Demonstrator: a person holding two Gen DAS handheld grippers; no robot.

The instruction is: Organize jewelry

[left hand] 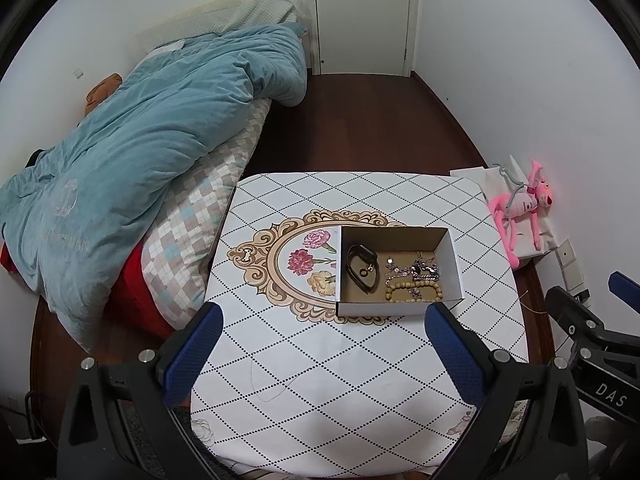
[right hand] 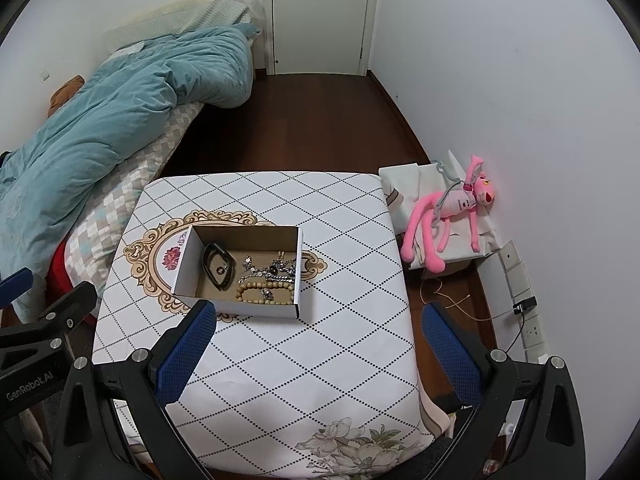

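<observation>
Sitting on the patterned tabletop (left hand: 360, 380), an open box (left hand: 396, 308) lies just beyond both tools, its long side running left to right. Inside, a black band (left hand: 362, 268) sits left of a bead bracelet (left hand: 414, 290) and tangled chains (left hand: 420, 270). The left tool (left hand: 324, 348), spread wide and empty, faces the box squarely and seems better placed than the equally wide right tool (right hand: 318, 346), from which it lies far-left.

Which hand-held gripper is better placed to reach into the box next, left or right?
Probably the left hand-held gripper: the cardboard box sits nearly between its open fingers. In the right wrist view the box lies left of the right hand-held gripper, past its left finger. Both are open and empty.
</observation>
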